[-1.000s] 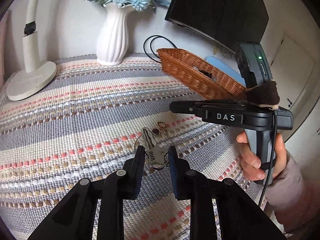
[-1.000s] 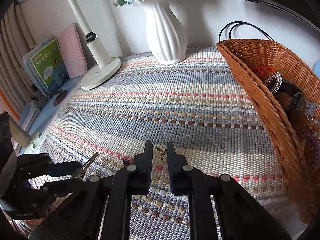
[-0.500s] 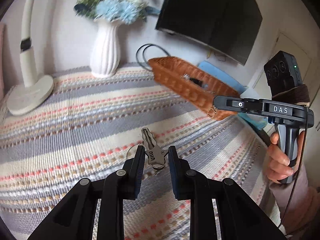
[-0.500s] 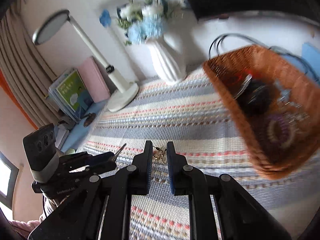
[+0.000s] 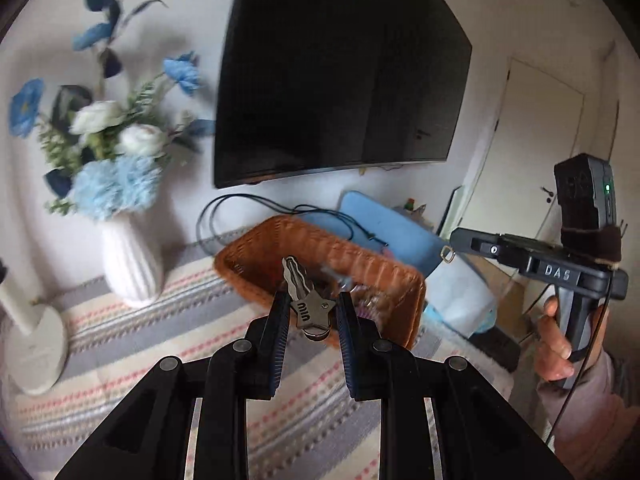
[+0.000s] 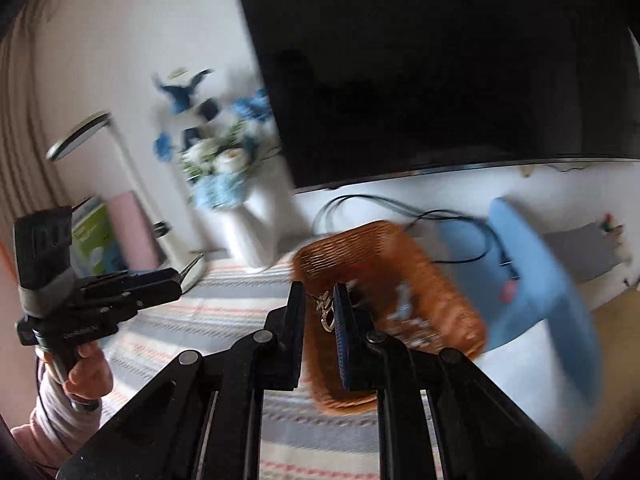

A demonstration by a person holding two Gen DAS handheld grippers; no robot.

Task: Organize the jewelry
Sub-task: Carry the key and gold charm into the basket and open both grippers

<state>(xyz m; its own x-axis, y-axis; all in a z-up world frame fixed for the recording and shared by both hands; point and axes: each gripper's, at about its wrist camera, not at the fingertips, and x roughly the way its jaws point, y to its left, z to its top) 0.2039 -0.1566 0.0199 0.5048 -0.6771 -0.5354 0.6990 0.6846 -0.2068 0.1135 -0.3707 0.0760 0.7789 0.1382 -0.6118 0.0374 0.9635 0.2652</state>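
My left gripper [image 5: 312, 312] is shut on a bunch of silver keys [image 5: 306, 300] and holds it in the air in front of the brown wicker basket [image 5: 280, 264]. My right gripper [image 6: 318, 312] is shut on a small gold earring [image 6: 325, 312] with a dangling loop, held above the near end of the same basket [image 6: 400, 264]. Blurred jewelry lies inside the basket. The right gripper [image 5: 454, 254] also shows at the right of the left wrist view. The left gripper [image 6: 180, 276] shows at the left of the right wrist view.
A white vase [image 5: 130, 264] of blue and white flowers stands left of the basket on the striped woven mat [image 5: 140, 340]. A white lamp base [image 5: 36, 356] is at far left. A dark monitor [image 5: 340, 72] hangs behind. A blue pad [image 6: 532, 272] and black cable lie right of the basket.
Both grippers have lifted off the mat with their items and swung up toward the basket. The keys and the earring left the mat's surface.
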